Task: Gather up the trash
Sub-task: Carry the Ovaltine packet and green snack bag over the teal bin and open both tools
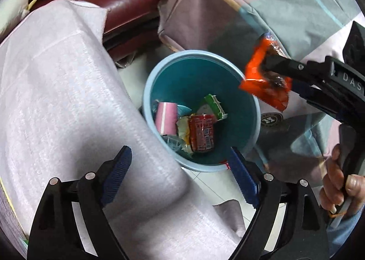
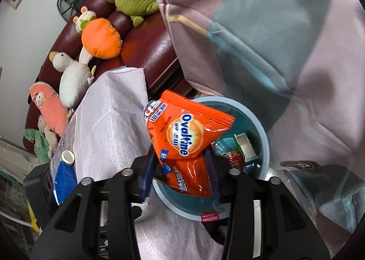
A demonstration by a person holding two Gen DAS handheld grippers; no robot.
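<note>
Right wrist: right gripper (image 2: 180, 168) jaws loosening around sachet (image 2: 187, 136) above bin (image 2: 262, 127); drop next. Left gripper (image 1: 180, 180) released, empty.

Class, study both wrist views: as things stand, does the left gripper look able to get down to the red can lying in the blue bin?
Probably yes. The left gripper is open and empty, poised over the blue bin, whose mouth is uncovered. The red can lies on top of the other trash. The orange packet in the right gripper hangs off to one side.

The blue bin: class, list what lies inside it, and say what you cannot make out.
Inside the blue bin lie a red drink can, a pink cup, a green-and-white carton and a yellowish wrapper. Whatever lies beneath that pile is covered.
</note>
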